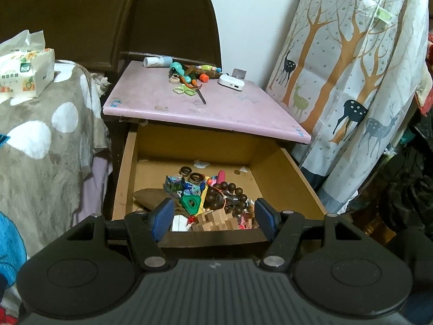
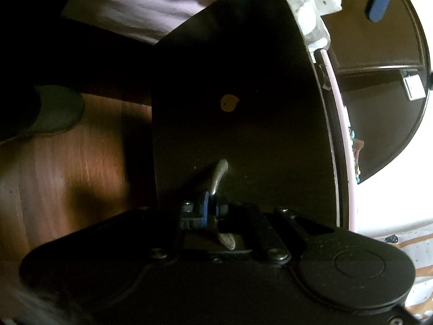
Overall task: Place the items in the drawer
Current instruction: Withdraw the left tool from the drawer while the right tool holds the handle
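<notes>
The drawer (image 1: pixel 216 162) stands pulled out toward the near side from under the pink table (image 1: pixel 189 108), its long axis running left to right and its open top facing up. Its front panel (image 2: pixel 238 108) shows dark in the right wrist view, with a small yellow sticker (image 2: pixel 229 103) on it.

The right tool (image 2: pixel 209 203) is clenched on the metal handle (image 2: pixel 220 173) of that front panel; the handle sticks out between the blue pads (image 2: pixel 205 205) and runs roughly along the tool's line. The left tool (image 1: pixel 213 216) hangs released above the drawer's near edge, its blue pads (image 1: pixel 162 216) well apart with nothing between them.

Inside the drawer lie, heaped near the front, dark wooden beads (image 1: pixel 230 195), a green triangular piece (image 1: pixel 191 204), wooden blocks (image 1: pixel 213 220) and two dark rings (image 1: pixel 190 174).

On the table's far part lie scissors (image 1: pixel 189 92), points toward the near right, a white box (image 1: pixel 231 82), a white tube (image 1: pixel 157 61) lying left to right, and a cluster of small toys (image 1: pixel 189 74).

To the left, a tissue pack (image 1: pixel 24 70) with printed characters too small to read rests on a spotted blanket (image 1: pixel 40 135). To the right hangs a cover printed with deer and trees (image 1: pixel 351 81).
</notes>
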A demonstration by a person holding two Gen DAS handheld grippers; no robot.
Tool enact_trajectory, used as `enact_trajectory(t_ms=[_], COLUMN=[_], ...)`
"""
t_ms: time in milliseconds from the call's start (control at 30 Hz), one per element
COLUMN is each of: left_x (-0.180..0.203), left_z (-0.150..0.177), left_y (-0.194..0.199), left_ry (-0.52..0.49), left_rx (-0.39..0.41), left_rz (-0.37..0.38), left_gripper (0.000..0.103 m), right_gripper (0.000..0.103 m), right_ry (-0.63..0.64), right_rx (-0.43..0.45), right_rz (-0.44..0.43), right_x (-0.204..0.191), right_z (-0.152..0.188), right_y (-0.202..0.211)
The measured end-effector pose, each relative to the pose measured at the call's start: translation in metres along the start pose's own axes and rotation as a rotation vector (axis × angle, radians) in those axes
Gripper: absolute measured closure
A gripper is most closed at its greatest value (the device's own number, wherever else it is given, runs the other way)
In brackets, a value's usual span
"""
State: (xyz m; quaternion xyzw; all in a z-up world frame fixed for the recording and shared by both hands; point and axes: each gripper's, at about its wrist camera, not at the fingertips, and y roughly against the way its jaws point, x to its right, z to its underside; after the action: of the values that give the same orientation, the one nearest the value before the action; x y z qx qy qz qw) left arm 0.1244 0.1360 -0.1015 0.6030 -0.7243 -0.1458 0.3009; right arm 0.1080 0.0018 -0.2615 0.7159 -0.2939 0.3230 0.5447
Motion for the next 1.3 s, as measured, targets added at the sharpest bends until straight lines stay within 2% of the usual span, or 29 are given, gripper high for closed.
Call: enact_trajectory(t_ms=[200, 367, 567, 700, 767, 833, 1000, 1133, 1167, 1200, 1267, 1300], left_x=[-0.009, -0.012, -0.013, -0.014, -0.014, -0.015, -0.018, -0.018, -0.016, -0.014, -0.013, -0.013], left_z=[0.0, -0.002, 0.0, -0.001, -0.002, -0.002, 0.0, -0.002, -0.002, -0.001, -0.001, -0.001], left_y=[-0.001, -0.003, -0.007, -0.008, -0.009, -0.01, -0.014, -0.019, -0.02, -0.021, -0.021, -0.021], left_ry=[0.05, 0.067, 0.066, 0.073, 0.075, 0.082, 0.093, 0.106, 0.098, 0.087, 0.081, 0.084], left_rx=[0.003, 0.001, -0.009, -0.01, -0.007, -0.011, -0.028, -0.034, -0.039, -0.042, -0.045, -0.045], left_rz=[0.015, 0.019, 0.017, 0.016, 0.02, 0.021, -0.001, -0.003, -0.002, -0.002, -0.003, -0.002], left_gripper=[0.039, 0.039, 0.039, 0.039, 0.039, 0.039, 0.039, 0.039, 0.039, 0.039, 0.039, 0.039], right_gripper=[0.103, 0.103, 0.103, 0.103, 0.103, 0.103, 0.103, 0.092, 0.084, 0.07, 0.051, 0.051], right_ry=[-0.024, -0.062, -0.022, -0.06, -0.034, -0.067, -0.074, -0.006, 0.004, 0.016, 0.036, 0.044], right_rx=[-0.008, -0.043, 0.009, 0.006, 0.012, 0.025, 0.0, -0.011, -0.016, -0.022, -0.027, -0.025], right_rz=[0.01, -0.068, -0.003, -0.005, 0.009, -0.017, -0.023, -0.057, -0.059, -0.06, -0.054, -0.046], right_x=[-0.001, 0.013, -0.005, 0.001, -0.007, 0.003, -0.005, -0.009, -0.012, -0.016, -0.023, -0.027], right_z=[0.001, -0.004, 0.002, 0.001, 0.003, 0.001, 0.0, 0.004, 0.005, 0.007, 0.01, 0.013], right_y=[0.001, 0.0, -0.007, -0.005, -0.007, -0.007, -0.006, -0.005, -0.004, -0.004, -0.003, -0.004])
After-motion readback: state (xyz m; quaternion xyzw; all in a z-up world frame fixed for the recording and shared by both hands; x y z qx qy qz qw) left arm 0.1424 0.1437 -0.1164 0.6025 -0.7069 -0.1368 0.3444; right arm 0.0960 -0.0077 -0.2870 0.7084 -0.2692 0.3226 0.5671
